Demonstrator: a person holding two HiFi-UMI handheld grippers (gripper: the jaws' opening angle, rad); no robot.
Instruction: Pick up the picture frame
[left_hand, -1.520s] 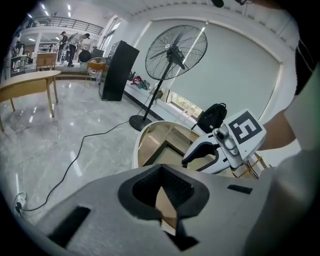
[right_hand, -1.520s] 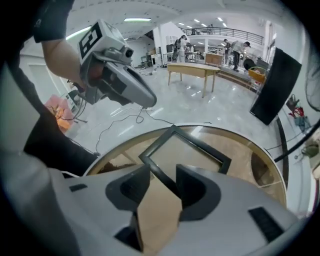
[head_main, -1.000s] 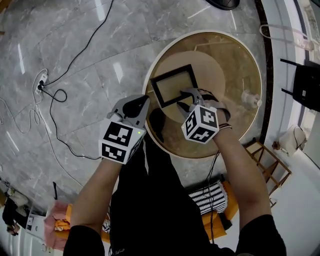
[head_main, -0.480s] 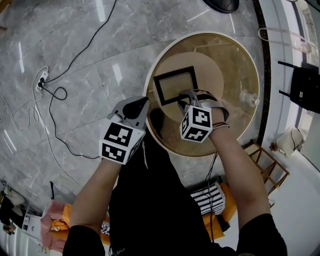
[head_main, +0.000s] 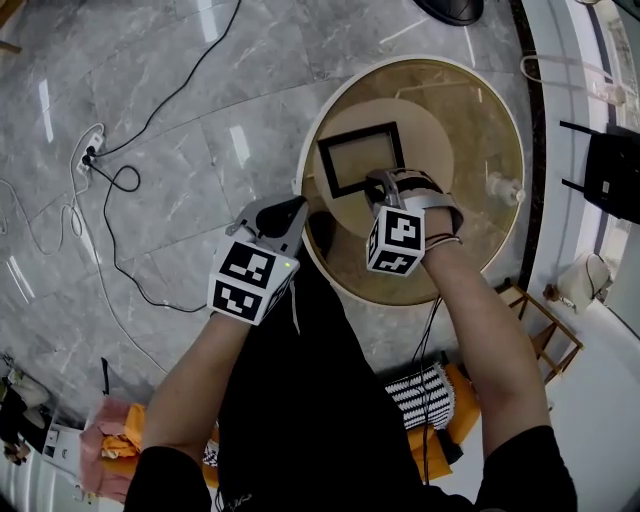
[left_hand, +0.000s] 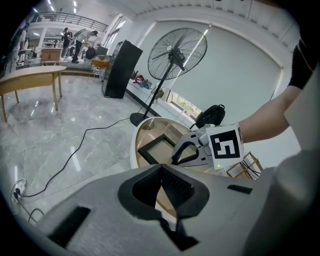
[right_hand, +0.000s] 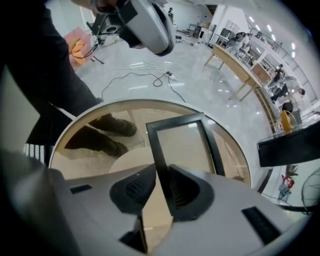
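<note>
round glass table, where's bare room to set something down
Round glass table: bare on the far arc beyond the black rectangular picture frame and on the right between it and the small clear object. Crowded left of centre: the right gripper, jaws just closing on the frame's rail.

Right gripper (head_main: 380, 185) downward, closing on frame (head_main: 362, 160)

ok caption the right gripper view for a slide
Right gripper, jaws just closing, pinches the picture frame's rail on the round table
</note>
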